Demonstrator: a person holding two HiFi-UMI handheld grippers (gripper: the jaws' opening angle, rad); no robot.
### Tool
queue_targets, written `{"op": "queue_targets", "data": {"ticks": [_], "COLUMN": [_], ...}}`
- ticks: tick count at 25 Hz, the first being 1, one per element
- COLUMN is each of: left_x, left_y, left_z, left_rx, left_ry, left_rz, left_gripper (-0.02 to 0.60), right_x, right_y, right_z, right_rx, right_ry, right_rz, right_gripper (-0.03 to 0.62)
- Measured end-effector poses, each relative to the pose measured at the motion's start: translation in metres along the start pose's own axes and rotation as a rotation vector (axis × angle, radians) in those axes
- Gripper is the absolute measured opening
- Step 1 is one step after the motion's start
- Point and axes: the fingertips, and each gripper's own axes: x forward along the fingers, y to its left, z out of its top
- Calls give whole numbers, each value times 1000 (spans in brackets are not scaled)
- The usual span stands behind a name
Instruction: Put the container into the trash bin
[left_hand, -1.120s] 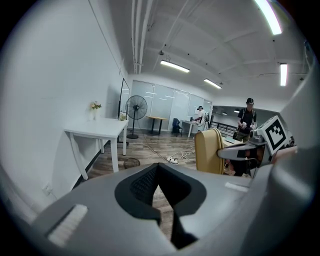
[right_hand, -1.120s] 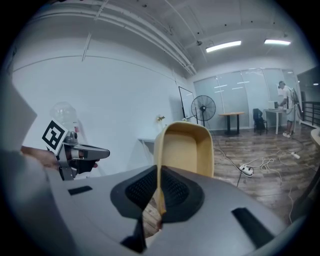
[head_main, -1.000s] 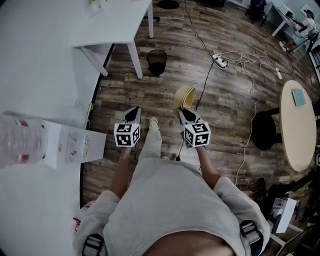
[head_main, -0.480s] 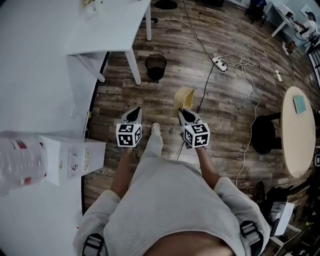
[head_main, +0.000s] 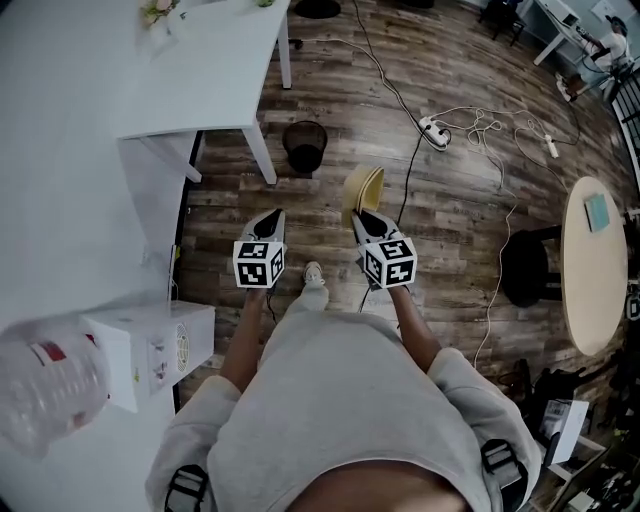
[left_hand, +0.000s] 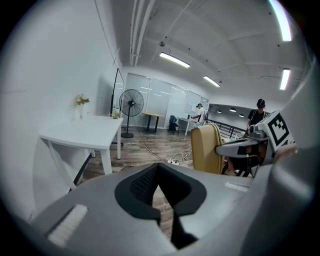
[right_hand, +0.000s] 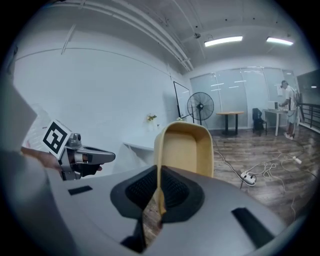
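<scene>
Overhead, in the head view, the right gripper (head_main: 362, 215) is seen clenched on the near rim of a tan container (head_main: 362, 190), which is held off the floor with its open side tipped left. The left gripper (head_main: 270, 217) is carried just beside it, apart from the container. A black trash bin (head_main: 304, 146) is shown only in this view, standing on the wood floor farther ahead, next to a leg of the white table (head_main: 200, 70). A round table (head_main: 590, 270) is seen at the far right and a power strip (head_main: 432, 128) with its cords beyond the bin.

From the right gripper view the grip is made plain: one thin wall of the container (right_hand: 186, 147) is pinched between the pads of the right gripper (right_hand: 159, 172), and the hollow inside is faced. The left gripper (right_hand: 95, 157) is caught at the left edge.

From the left gripper view the jaws of the left gripper (left_hand: 159, 167) are found drawn together with nothing between them, and the container (left_hand: 205, 147) is seen side-on at the right. A standing fan (left_hand: 131, 103) is visible far off.
</scene>
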Motion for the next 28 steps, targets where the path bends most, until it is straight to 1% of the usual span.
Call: {"op": "queue_targets", "data": {"ticks": [7, 14, 28], "left_x": [36, 64, 84], "left_y": [35, 58, 70], "left_z": [30, 46, 47], "left_rx": [5, 9, 3], "left_ry": [-4, 4, 29], "left_rz": [-18, -28, -25], "left_gripper": [11, 11, 11], "right_x": [45, 76, 99], "right_y": [-15, -33, -51], "right_z": [28, 46, 47], "right_rx": [-10, -12, -9], "right_ry": [6, 14, 31], "right_rz": [-19, -37, -37], "right_gripper": [29, 29, 29]}}
